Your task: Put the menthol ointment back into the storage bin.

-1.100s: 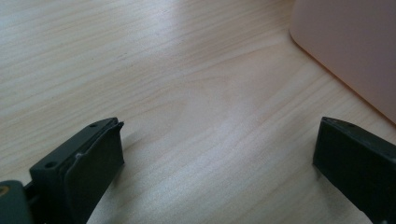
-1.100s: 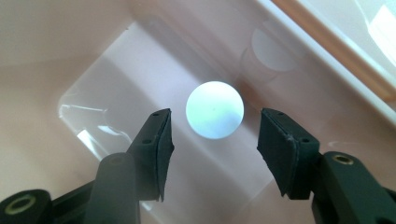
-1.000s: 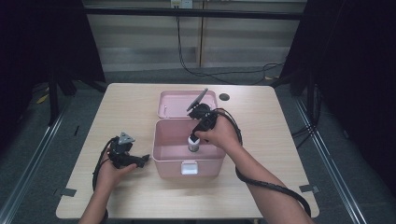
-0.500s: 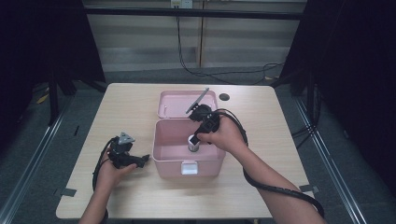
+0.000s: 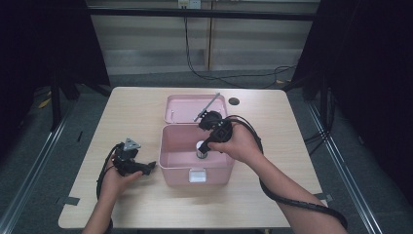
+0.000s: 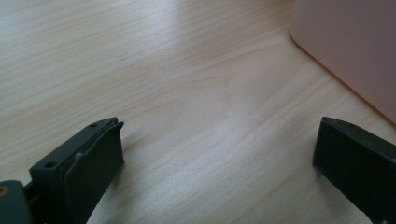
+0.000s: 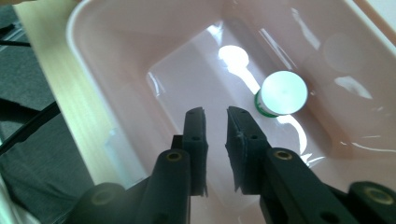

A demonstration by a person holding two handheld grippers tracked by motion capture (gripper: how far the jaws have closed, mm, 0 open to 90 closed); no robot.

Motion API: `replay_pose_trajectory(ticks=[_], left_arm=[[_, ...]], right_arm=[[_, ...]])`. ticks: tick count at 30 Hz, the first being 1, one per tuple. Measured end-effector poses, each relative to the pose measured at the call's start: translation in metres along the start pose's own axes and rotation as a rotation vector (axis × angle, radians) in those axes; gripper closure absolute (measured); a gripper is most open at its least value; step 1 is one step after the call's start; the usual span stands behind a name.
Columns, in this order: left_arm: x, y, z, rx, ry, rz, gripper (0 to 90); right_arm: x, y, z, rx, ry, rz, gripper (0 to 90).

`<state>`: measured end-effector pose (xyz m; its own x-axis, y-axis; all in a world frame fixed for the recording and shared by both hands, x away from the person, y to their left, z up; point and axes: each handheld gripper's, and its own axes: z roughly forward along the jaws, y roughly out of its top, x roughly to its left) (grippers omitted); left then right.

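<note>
A pink box (image 5: 168,146) stands open on the table, its lid (image 5: 185,108) folded back. Inside stands a small bottle (image 5: 200,150) with a white cap (image 7: 283,93) and a green band. My right gripper (image 7: 215,116) hangs over the inside of the box, left of the bottle and apart from it. Its jaws have just been closing to a narrow gap with nothing between them. In the high view my right gripper (image 5: 205,142) points down into the box. My left gripper (image 5: 150,166) rests low on the table left of the box, open and empty (image 6: 219,140).
A grey rod (image 5: 207,106) lies slanted across the lid. A dark round hole (image 5: 234,101) marks the tabletop behind the box. A black cable (image 5: 287,195) trails along the right forearm. Bare wood (image 6: 187,70) lies ahead of the left gripper, with the box wall (image 6: 355,51) at its right.
The right hand has lifted a little above the bottle, which stays standing in the box. The left hand has not moved.
</note>
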<state>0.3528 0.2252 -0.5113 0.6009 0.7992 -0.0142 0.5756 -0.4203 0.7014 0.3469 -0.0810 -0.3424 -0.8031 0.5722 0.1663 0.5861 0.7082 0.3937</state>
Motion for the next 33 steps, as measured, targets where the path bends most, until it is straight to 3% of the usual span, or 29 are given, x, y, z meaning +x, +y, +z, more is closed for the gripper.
replay_pose_trajectory(ticks=[5,12,23,33], left_arm=[[0.0,0.0,0.0,0.001,0.0,0.0,1.1],[0.0,0.0,0.0,0.0,0.0,0.001,1.1],[0.0,0.0,0.0,0.0,0.0,0.0,1.1],[0.0,0.0,0.0,0.0,0.0,0.0,1.1]], right_arm=[[0.006,-0.004,-0.005,-0.003,-0.012,-0.03,84.4],[0.012,-0.009,-0.011,-0.001,0.017,-0.052,89.9],[0.025,-0.012,-0.016,0.009,0.048,-0.095,90.0],[0.036,-0.017,-0.008,0.026,0.069,-0.123,90.0]])
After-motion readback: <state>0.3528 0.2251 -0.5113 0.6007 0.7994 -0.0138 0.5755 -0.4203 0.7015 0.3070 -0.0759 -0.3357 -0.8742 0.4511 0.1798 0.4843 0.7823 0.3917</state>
